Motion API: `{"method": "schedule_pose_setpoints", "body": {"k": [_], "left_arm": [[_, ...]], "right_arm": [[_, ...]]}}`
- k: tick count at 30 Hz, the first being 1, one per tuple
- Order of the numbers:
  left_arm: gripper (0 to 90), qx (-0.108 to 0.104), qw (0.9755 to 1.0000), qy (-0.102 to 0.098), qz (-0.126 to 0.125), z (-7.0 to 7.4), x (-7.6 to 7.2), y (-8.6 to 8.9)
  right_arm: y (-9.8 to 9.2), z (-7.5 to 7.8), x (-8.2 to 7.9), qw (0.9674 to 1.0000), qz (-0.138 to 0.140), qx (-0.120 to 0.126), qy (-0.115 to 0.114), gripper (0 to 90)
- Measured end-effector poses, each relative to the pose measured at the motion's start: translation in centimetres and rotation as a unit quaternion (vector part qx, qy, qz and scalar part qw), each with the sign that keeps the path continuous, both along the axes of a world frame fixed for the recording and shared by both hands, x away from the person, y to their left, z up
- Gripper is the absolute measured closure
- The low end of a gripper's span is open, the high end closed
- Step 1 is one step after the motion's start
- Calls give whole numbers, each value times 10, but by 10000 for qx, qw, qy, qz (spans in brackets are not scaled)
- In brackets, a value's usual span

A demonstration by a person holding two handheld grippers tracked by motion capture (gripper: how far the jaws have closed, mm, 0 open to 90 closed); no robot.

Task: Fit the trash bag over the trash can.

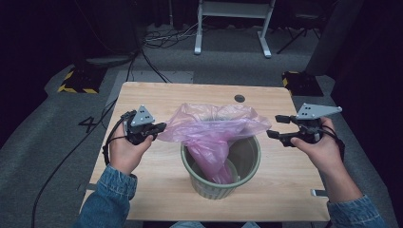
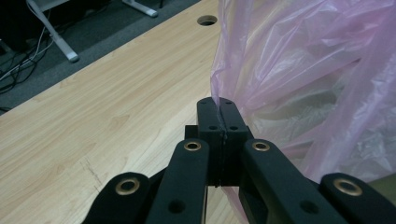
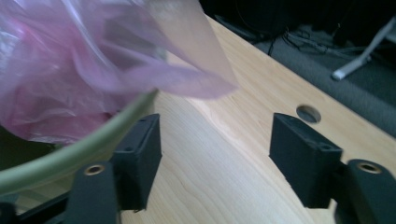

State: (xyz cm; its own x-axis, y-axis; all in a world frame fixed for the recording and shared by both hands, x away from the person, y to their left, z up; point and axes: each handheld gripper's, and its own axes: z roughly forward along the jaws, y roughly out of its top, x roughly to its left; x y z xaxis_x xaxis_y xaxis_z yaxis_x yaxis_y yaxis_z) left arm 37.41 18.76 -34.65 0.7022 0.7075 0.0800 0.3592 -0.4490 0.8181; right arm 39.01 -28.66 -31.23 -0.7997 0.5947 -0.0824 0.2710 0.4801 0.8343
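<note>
Pink bag point(image 1: 216, 130) billows out of the green bin point(image 1: 247, 164), its lower part down inside the bin and its mouth spread wide above the rim. That bin stands on the wooden table point(image 1: 157, 180), near the person's edge. Left of the bin, the left gripper point(image 1: 160, 127) is clamped tight on the bag's left edge, film pinched between its pads. Right of the bin, the right gripper point(image 1: 275, 127) has its jaws spread wide with nothing between them, the bag's loose right corner hanging just short of it.
</note>
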Motion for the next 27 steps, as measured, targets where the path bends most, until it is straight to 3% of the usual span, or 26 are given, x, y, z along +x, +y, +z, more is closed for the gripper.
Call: {"method": "schedule_pose_setpoints", "body": {"k": [6,8,10,12,14,17,21,22,23,25,27], "left_arm": [[886,-104,9999,-24,-116,5,-6,-2],[786,-212,9996,-159,-129,8,-7,-4],[606,-360,9987,-336,-134,12,-8,-7],[522,-526,9973,-434,-267,16,-8,-11],[446,-647,9962,-437,-399,19,-5,-16],[391,-645,9958,-342,-554,17,0,-23],[431,-559,9958,-88,-718,8,5,-29],[506,-563,9944,99,-891,6,4,-27],[661,-554,9934,179,-988,5,3,-26],[866,-426,9943,201,-960,5,0,-23],[900,-295,9958,170,-850,7,-2,-20]], "right_arm": [[14,12,-21,9986,345,-134,-381,300],[19,19,-27,9978,420,-96,-508,290],[27,24,-30,9966,560,-86,-602,304],[34,26,-30,9956,654,-135,-650,332],[43,24,-28,9950,780,-181,-605,423],[55,20,-27,9914,1151,-277,-562,740],[61,13,-32,9877,1444,-420,-420,900],[60,11,-33,9877,1441,-445,-406,900],[58,10,-35,9876,1444,-479,-375,900],[53,9,-38,9879,1435,-470,-363,900],[46,10,-44,9877,1449,-434,-387,900]]}}
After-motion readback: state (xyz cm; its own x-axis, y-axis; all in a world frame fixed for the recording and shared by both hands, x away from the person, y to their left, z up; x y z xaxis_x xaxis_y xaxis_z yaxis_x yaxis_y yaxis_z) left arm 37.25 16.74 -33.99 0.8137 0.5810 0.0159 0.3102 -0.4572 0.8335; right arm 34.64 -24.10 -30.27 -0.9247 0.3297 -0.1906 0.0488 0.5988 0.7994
